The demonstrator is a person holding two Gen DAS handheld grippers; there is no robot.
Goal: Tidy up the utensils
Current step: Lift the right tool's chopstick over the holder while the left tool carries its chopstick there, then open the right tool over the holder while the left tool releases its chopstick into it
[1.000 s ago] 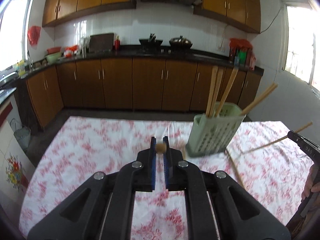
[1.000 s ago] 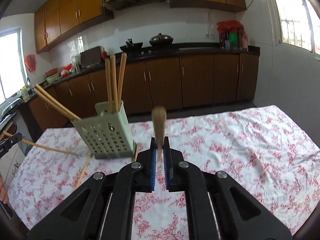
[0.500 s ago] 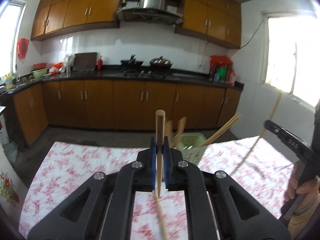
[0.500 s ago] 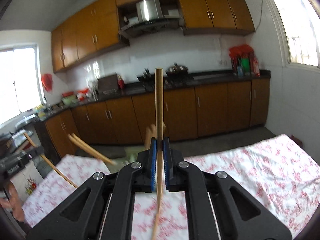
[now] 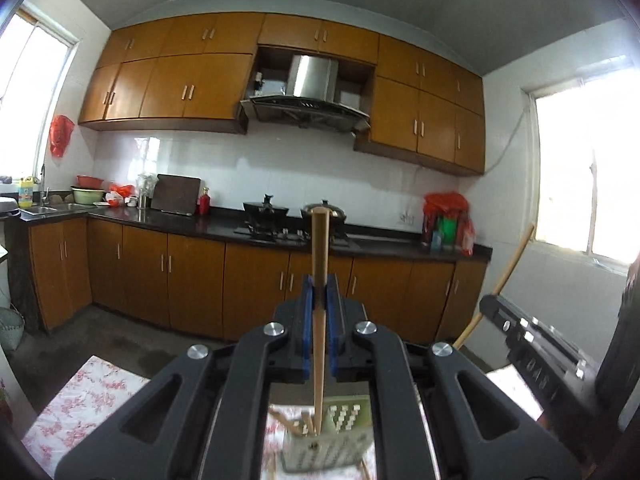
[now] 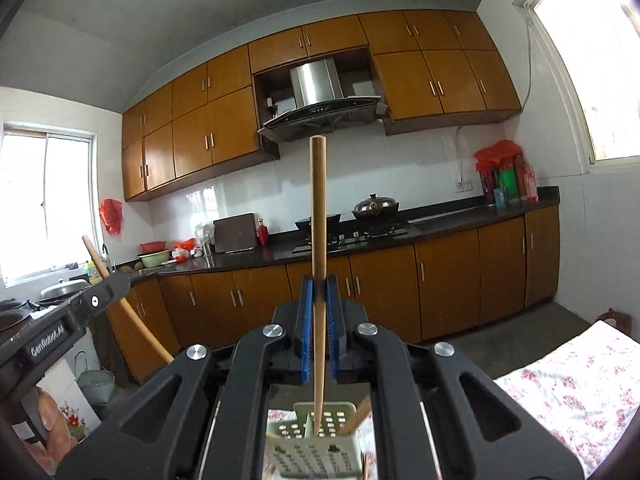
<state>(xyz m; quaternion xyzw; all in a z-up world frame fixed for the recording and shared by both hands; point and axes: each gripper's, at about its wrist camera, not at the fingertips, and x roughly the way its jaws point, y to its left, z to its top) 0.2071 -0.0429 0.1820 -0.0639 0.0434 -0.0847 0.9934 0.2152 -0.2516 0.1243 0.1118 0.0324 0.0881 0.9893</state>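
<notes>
My left gripper (image 5: 319, 296) is shut on a wooden chopstick (image 5: 320, 264), held upright with its lower tip over the pale green perforated utensil holder (image 5: 340, 446), which holds several chopsticks. My right gripper (image 6: 319, 300) is shut on another wooden chopstick (image 6: 318, 220), also upright, its lower tip inside the same holder (image 6: 316, 444). Each gripper shows in the other's view, the right one (image 5: 536, 352) at the right edge and the left one (image 6: 68, 320) at the left edge, each with its chopstick.
The holder stands on a table with a white cloth with red flowers (image 6: 568, 392), (image 5: 84, 400). Behind are brown kitchen cabinets (image 5: 192, 280), a black counter with a stove and pots (image 5: 296, 220) and a range hood (image 6: 320, 100).
Both grippers have tilted up and risen over the holder. The chopsticks went from near level to upright, tips now pointing down into the holder.
</notes>
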